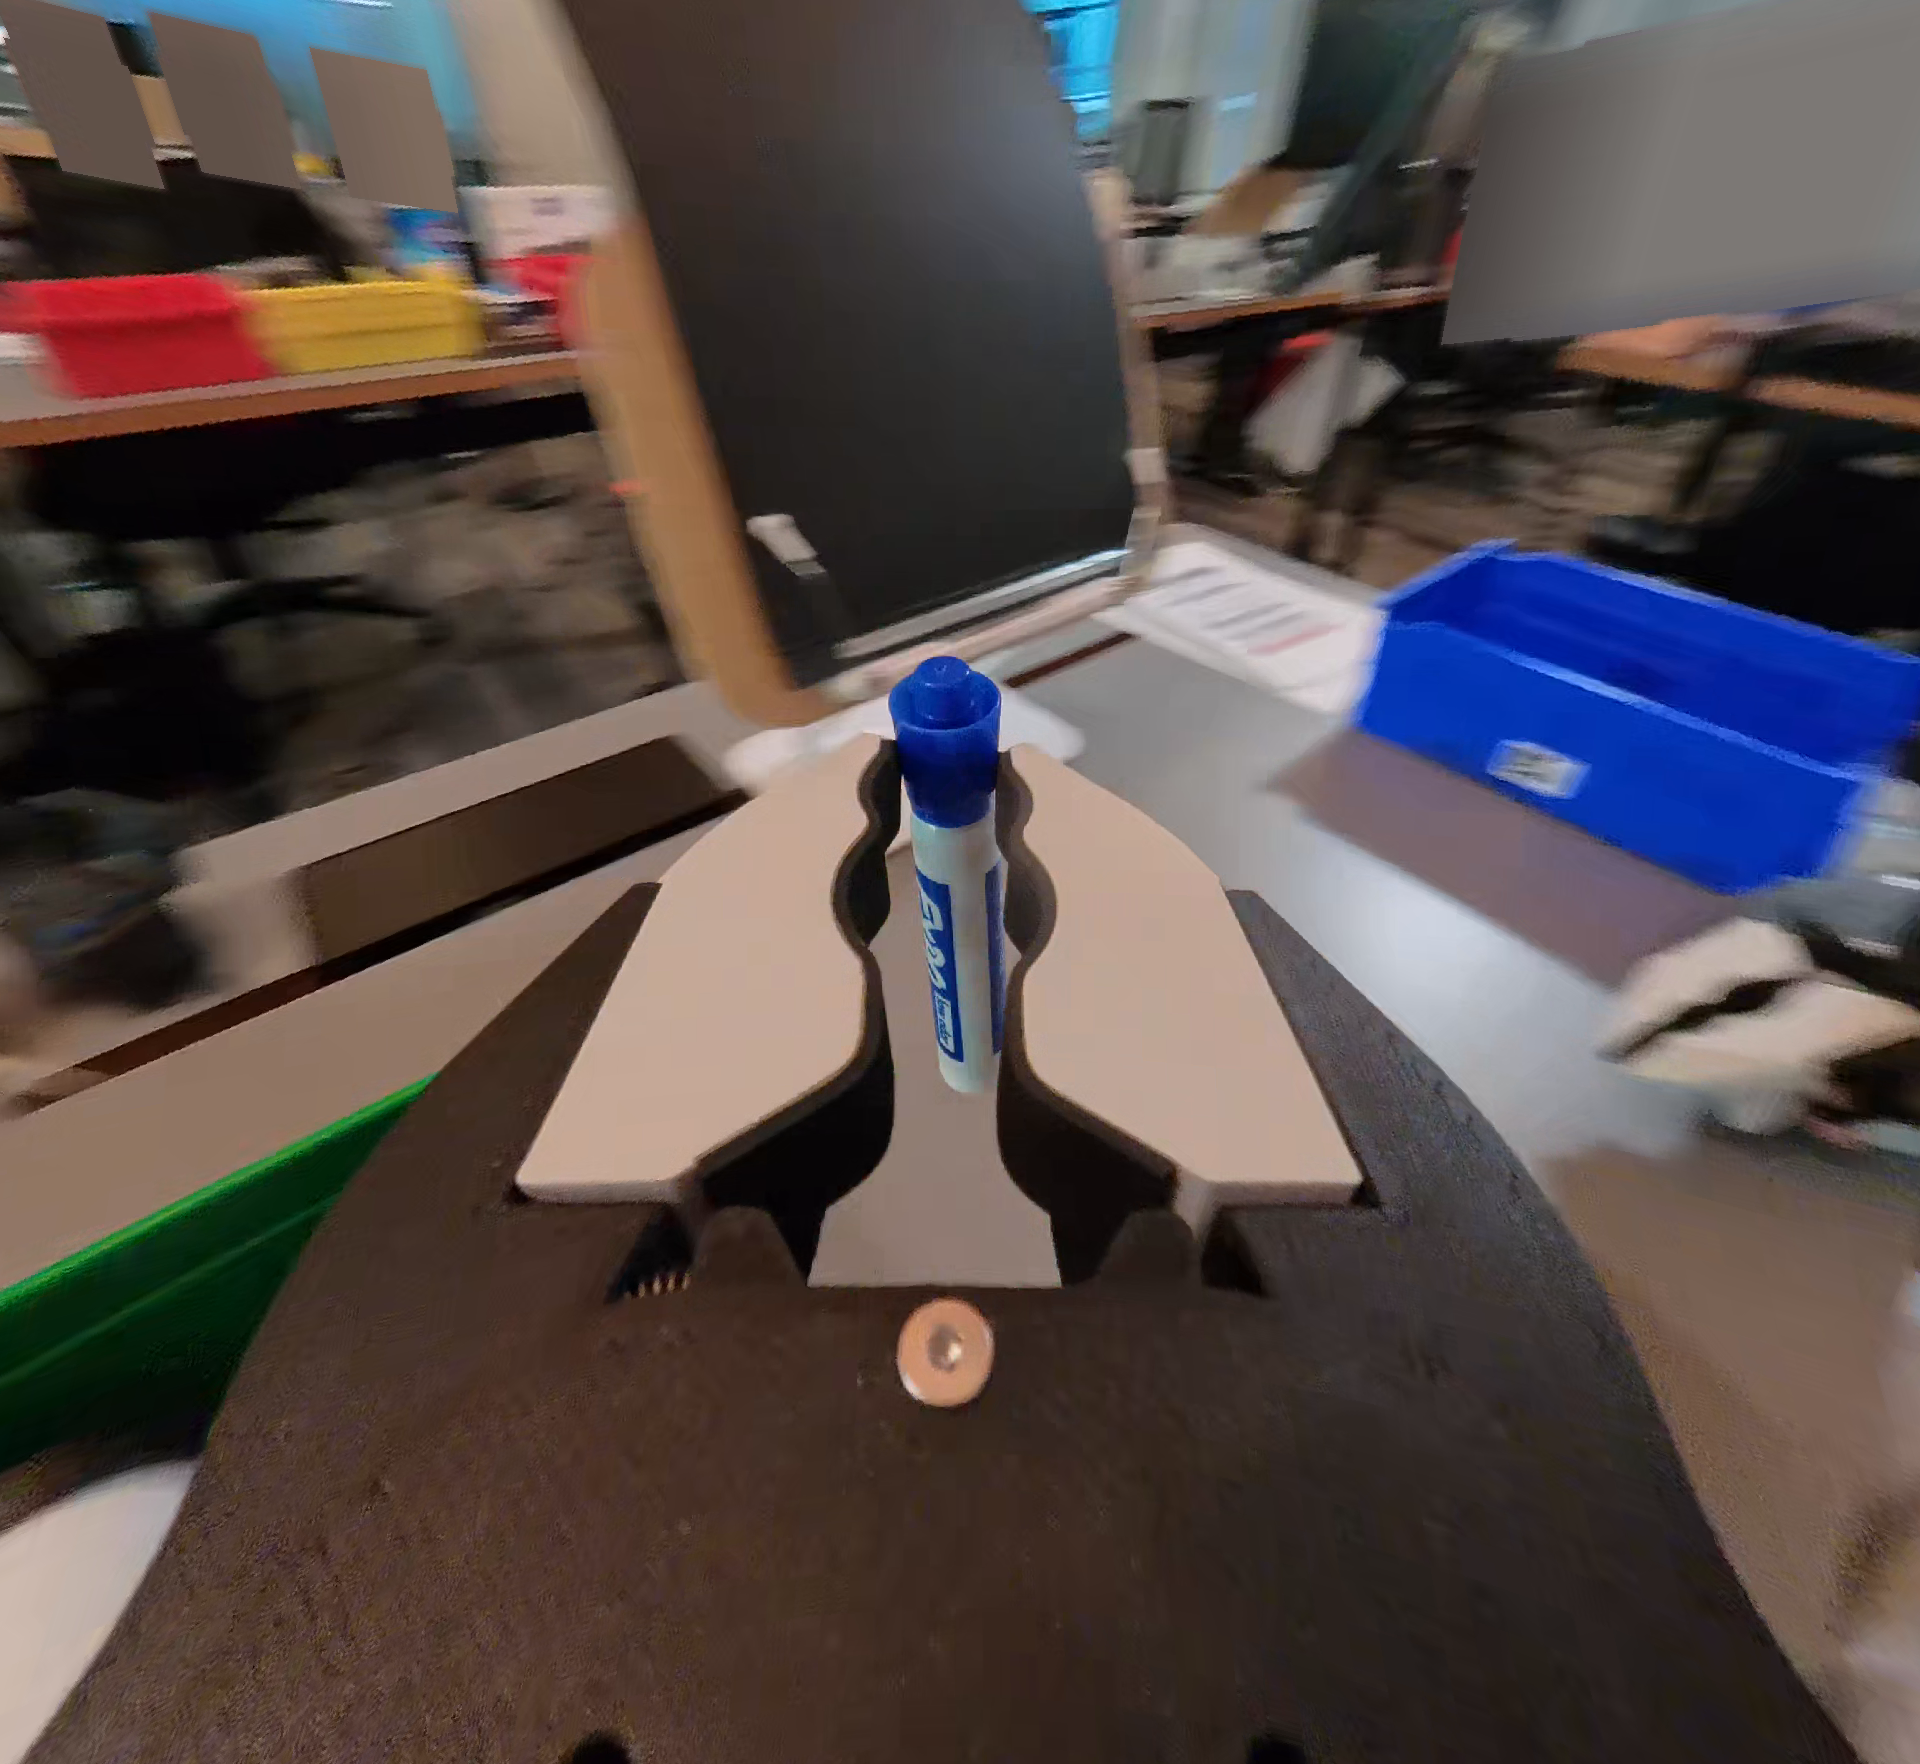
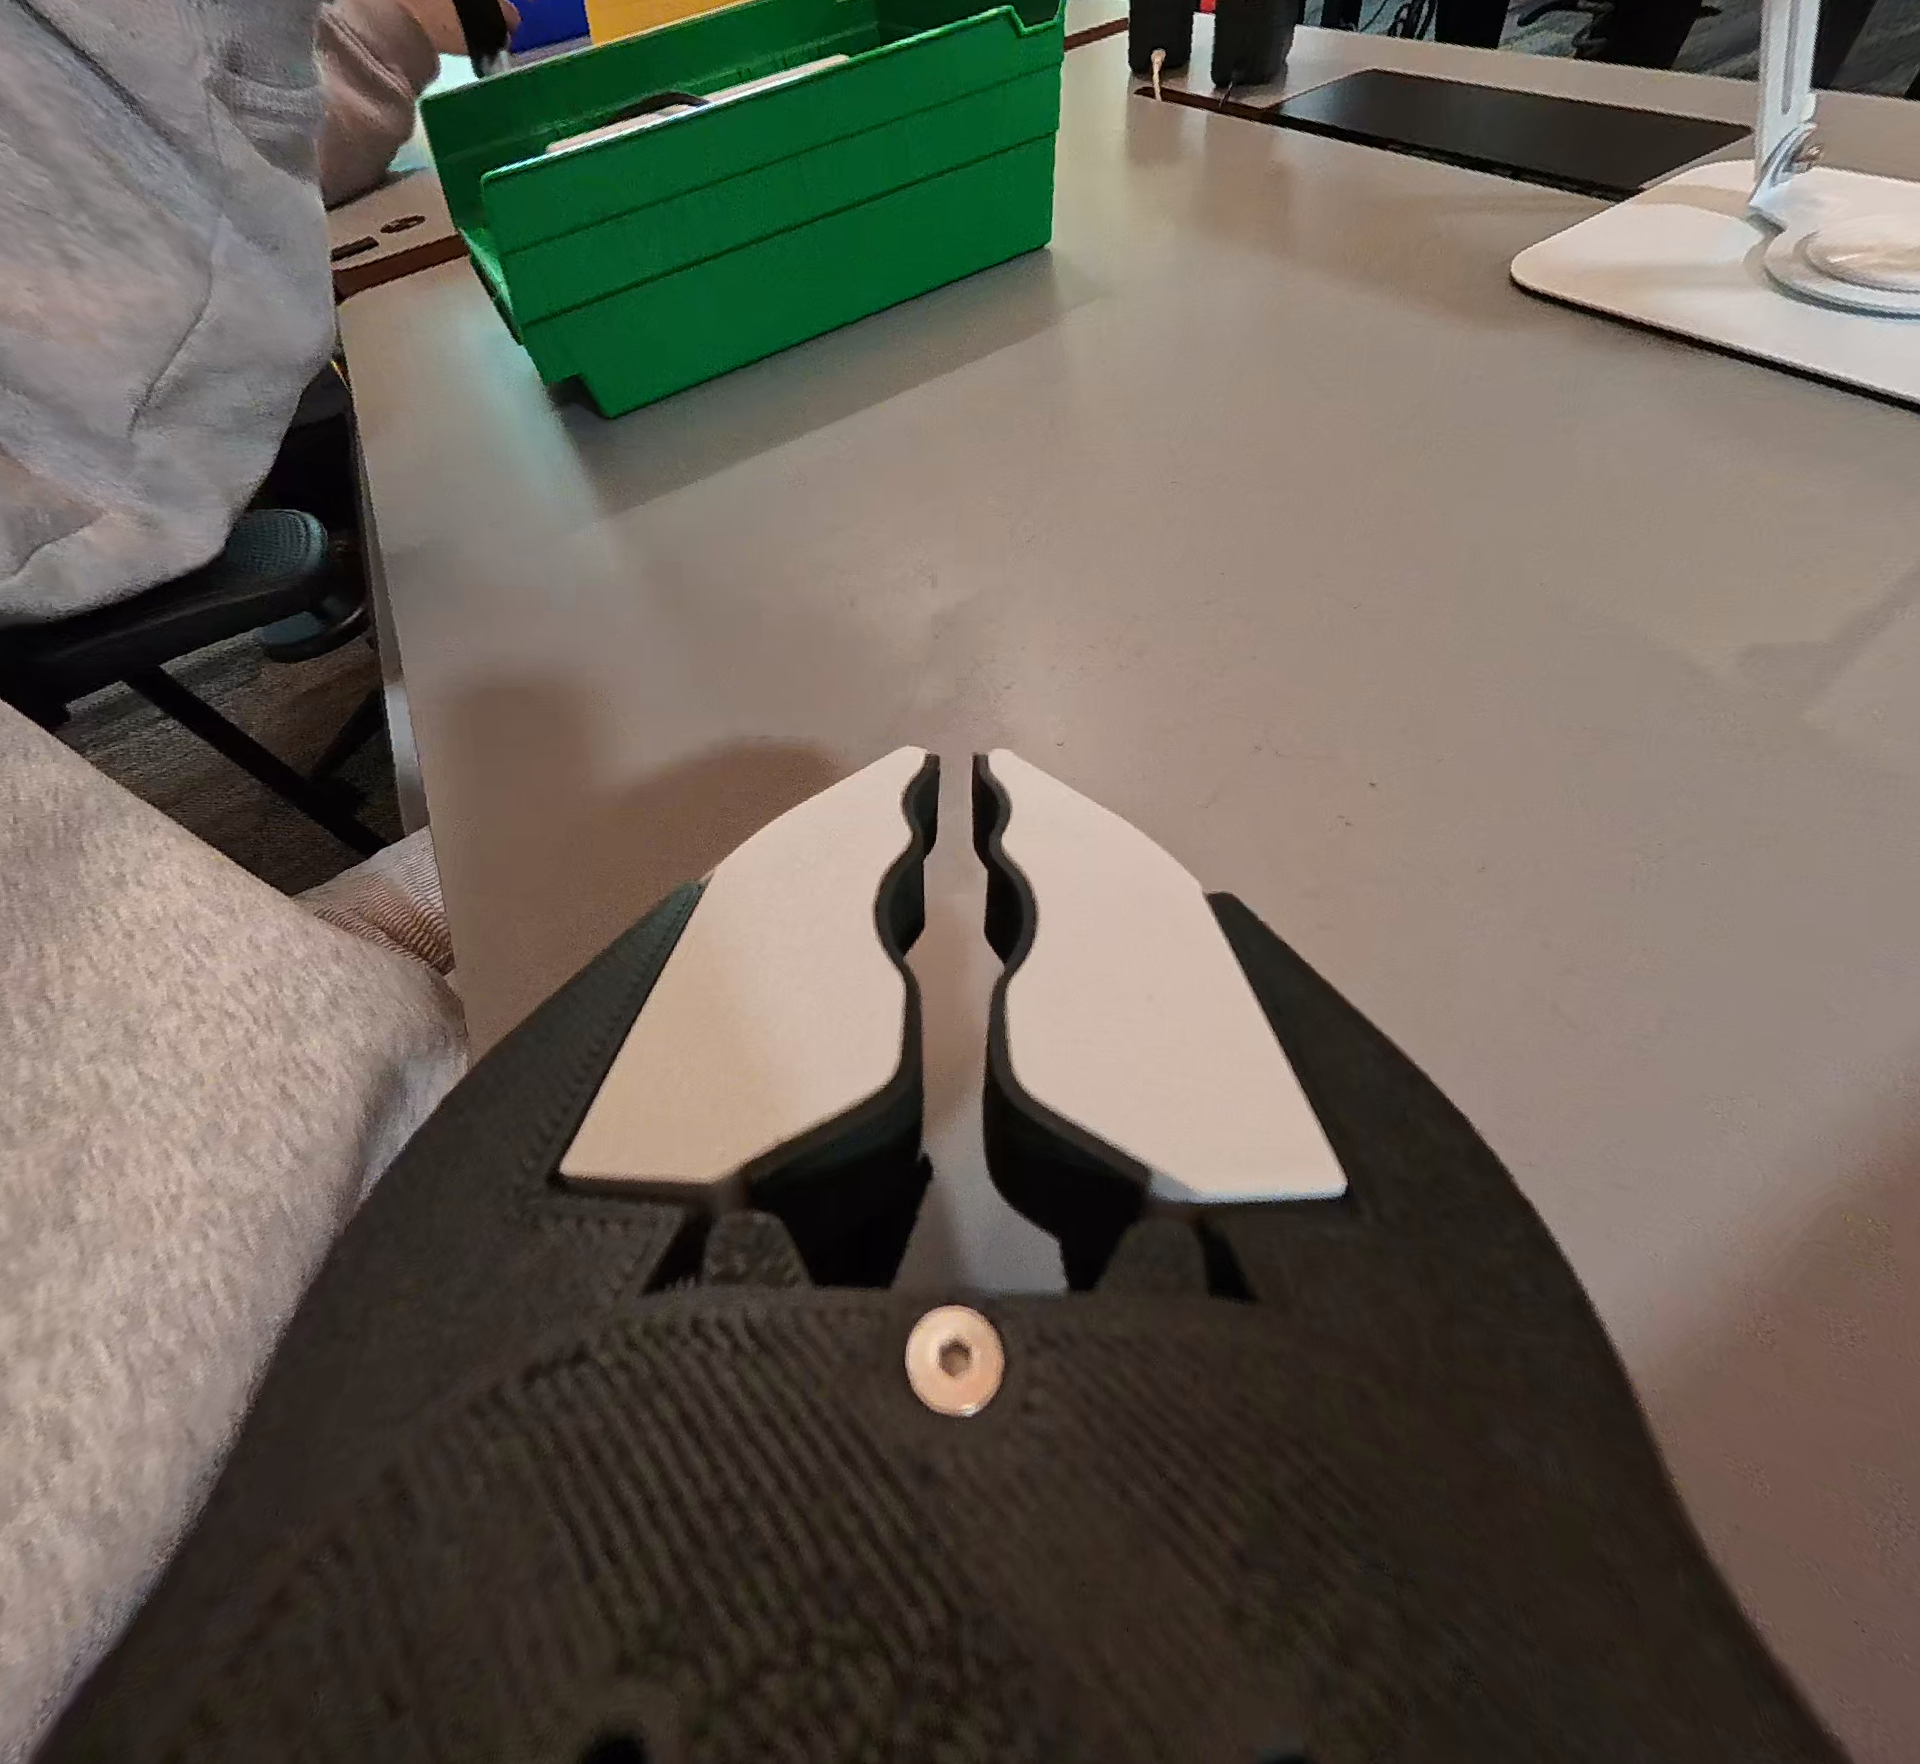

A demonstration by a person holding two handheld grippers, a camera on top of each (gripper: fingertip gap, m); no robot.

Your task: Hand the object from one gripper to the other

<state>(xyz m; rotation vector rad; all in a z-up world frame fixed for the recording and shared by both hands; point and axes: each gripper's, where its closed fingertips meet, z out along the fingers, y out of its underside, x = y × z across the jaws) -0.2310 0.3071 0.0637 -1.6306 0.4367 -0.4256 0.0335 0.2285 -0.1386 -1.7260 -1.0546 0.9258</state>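
Observation:
In the left wrist view my left gripper (image 1: 948, 769) is shut on a marker (image 1: 954, 883) with a blue cap and a white barrel. The marker stands upright between the fingers, cap up, held above the grey table (image 1: 1403, 987). The other gripper shows blurred at the right edge of this view (image 1: 1745, 1028). In the right wrist view my right gripper (image 2: 956, 764) is nearly shut, with a thin gap between its fingers, and holds nothing. It sits low over the grey table (image 2: 1247, 571) near the front edge.
A blue bin (image 1: 1631, 717) stands at the right, a monitor (image 1: 831, 260) behind the marker. A green bin (image 2: 769, 208) stands far left, yellow and blue bins behind it. A white monitor base (image 2: 1714, 280) is at right. A person's grey sleeve (image 2: 156, 1039) is at left. There is about 35 cm between the tips of the two grippers. The left tips stand about 35 cm off the monitor (image 1: 831, 260).

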